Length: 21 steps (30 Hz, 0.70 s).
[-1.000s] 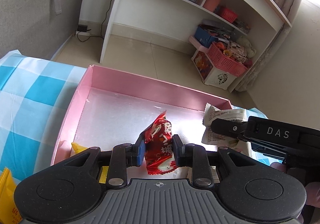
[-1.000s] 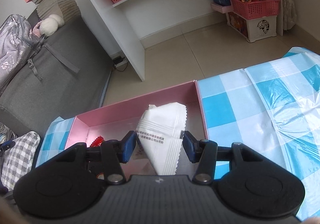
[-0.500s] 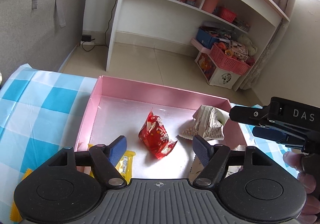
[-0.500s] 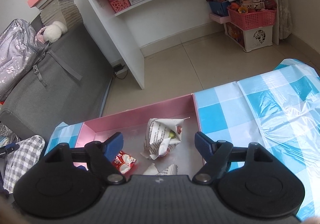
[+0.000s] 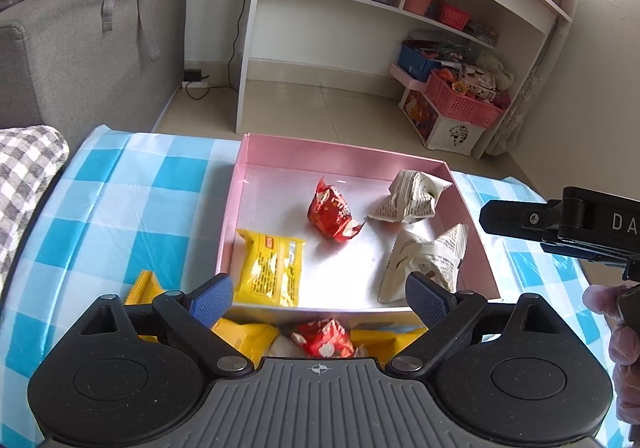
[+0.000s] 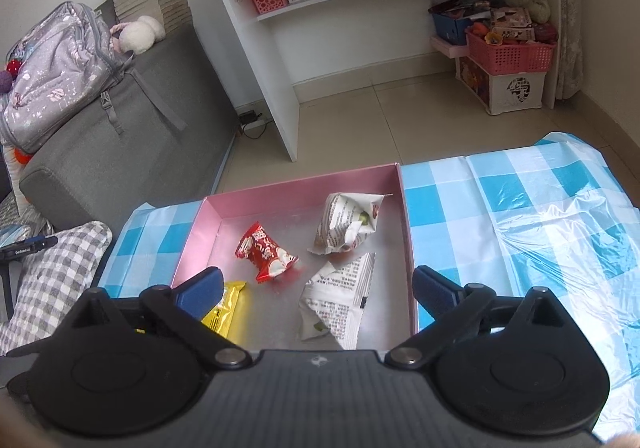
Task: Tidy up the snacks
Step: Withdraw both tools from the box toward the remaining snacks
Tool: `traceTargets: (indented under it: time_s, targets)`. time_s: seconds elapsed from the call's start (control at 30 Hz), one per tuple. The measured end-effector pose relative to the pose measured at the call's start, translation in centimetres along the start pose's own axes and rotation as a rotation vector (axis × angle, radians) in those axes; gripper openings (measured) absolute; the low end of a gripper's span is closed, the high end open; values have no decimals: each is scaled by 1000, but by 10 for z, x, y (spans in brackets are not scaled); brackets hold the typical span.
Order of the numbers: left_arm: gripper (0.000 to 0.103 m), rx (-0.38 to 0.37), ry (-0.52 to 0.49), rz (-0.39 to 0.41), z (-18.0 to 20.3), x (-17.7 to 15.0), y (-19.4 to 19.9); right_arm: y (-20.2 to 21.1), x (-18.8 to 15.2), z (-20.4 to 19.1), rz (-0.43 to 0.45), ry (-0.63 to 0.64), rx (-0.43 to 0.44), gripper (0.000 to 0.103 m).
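Left gripper (image 5: 319,298): fingers spread wide, holding nothing, above the box's near wall.
Right gripper (image 6: 317,286): fingers wide too (nothing held).
Pink box (image 5: 340,153): on the checked table; holds a red snack (image 5: 331,213), a yellow packet (image 5: 272,274) and two white packets (image 5: 412,197).
Outside the box: more yellow and red snacks (image 5: 320,340) just beside its near wall.

Pink box (image 5: 472,232) holding red (image 5: 332,213), yellow (image 5: 270,268), two white snack packets (image 5: 412,197)
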State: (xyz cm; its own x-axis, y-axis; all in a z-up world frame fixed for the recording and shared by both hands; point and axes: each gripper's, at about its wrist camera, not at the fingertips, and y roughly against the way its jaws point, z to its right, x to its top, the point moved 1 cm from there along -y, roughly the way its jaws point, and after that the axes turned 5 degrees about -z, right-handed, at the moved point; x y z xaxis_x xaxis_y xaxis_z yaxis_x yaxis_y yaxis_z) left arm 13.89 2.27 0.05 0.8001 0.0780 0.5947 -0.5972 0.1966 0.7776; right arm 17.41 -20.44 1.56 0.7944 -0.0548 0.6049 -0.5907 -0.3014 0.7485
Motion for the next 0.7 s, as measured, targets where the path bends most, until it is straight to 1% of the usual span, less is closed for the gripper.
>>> traceTargets:
  time_s: [0.13, 0.27, 0.4, 0.5, 0.63, 0.7]
  targets:
    - [97, 49, -30, -8, -9, -17, 13, 9, -14, -13, -9, 67, -14, 103]
    - [97, 70, -18, -7, -25, -32, 25, 16, -27, -23, -12, 105, -11, 103]
    - [98, 74, 2, 6, -37, -43, 35, 16, -38, -29, -16, 120, -3, 103]
    - [98, 73, -17, 23, -45, -53, 42, 14, -50, -32, -16, 135, -7, 103]
    - [98, 98, -63, 24, -51, -63, 46, 9, -64, -36, -49, 174, -27, 103]
    - [98, 107, -75, 21, -55, -69, 46, 8, -68, -37, -52, 189, -33, 103]
